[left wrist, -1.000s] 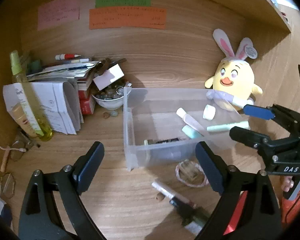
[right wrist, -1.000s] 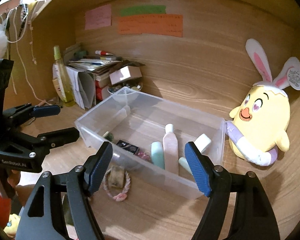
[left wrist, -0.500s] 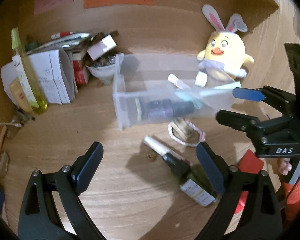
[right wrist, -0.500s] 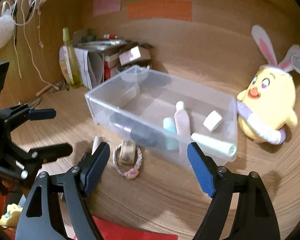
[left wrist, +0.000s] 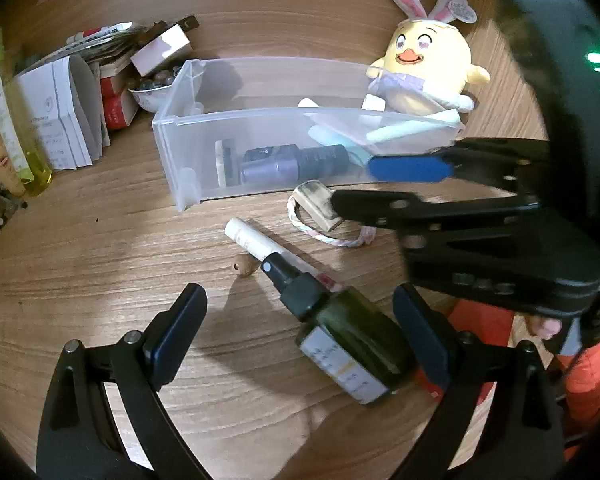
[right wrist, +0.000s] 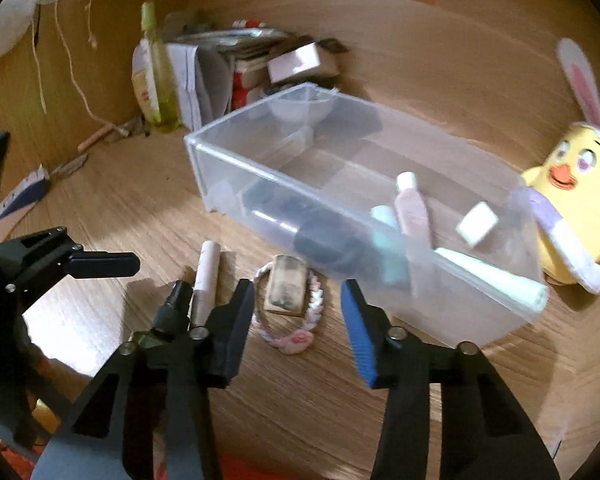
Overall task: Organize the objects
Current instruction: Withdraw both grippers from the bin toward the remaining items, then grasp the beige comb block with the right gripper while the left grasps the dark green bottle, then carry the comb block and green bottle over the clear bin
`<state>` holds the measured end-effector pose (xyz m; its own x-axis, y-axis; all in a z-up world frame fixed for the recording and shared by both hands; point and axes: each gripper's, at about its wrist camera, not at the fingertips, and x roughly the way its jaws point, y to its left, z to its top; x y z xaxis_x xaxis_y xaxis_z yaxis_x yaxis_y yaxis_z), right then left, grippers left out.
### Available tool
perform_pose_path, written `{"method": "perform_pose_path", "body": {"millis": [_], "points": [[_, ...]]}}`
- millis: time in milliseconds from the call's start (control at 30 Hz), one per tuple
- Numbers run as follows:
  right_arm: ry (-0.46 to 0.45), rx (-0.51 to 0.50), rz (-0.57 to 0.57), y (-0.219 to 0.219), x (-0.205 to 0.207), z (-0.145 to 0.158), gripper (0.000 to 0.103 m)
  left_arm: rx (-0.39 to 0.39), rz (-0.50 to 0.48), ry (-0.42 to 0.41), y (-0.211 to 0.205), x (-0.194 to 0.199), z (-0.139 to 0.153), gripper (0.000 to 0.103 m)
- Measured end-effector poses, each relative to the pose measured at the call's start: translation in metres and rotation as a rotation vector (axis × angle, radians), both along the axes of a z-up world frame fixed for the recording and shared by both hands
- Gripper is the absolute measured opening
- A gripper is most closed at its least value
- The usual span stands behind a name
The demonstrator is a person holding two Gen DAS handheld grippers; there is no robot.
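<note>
A clear plastic bin on the wooden desk holds several tubes and a dark cylinder. In front of it lie a dark green spray bottle, a white tube, a braided ring with a small block on it and a small brown bead. My left gripper is open, low over the spray bottle. My right gripper is open, just above the braided ring; it also shows in the left wrist view.
A yellow plush chick sits right of the bin. Books, papers, a small bowl and a yellow-green bottle crowd the back left corner. Red cloth lies at the near right.
Both grippers have pulled back from the bin and dropped toward the desk. The left now hangs over the spray bottle, the right over the braided ring. Both stay open.
</note>
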<state>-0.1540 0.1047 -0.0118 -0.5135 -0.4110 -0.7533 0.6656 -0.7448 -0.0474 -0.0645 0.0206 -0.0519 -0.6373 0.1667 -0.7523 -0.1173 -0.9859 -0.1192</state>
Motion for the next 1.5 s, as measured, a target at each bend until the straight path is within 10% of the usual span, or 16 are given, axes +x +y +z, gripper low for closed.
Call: {"method": "perform_pose_path", "body": {"millis": [433, 667, 1500], "points": [[-0.021, 0.097, 0.001, -0.027, -0.012, -0.027, 0.027, 0.041, 0.053, -0.044, -0.024, 0.009, -0.012, 0.078], [-0.016, 0.097, -0.005, -0.028, -0.015, -0.028, 0.025, 0.04, 0.063, -0.03, -0.03, 0.011, -0.011, 0.041], [0.092, -0.065, 0.014, 0.0, 0.022, 0.027, 0.023, 0.034, 0.142, 0.131, -0.044, 0.007, 0.041, 0.041]]}}
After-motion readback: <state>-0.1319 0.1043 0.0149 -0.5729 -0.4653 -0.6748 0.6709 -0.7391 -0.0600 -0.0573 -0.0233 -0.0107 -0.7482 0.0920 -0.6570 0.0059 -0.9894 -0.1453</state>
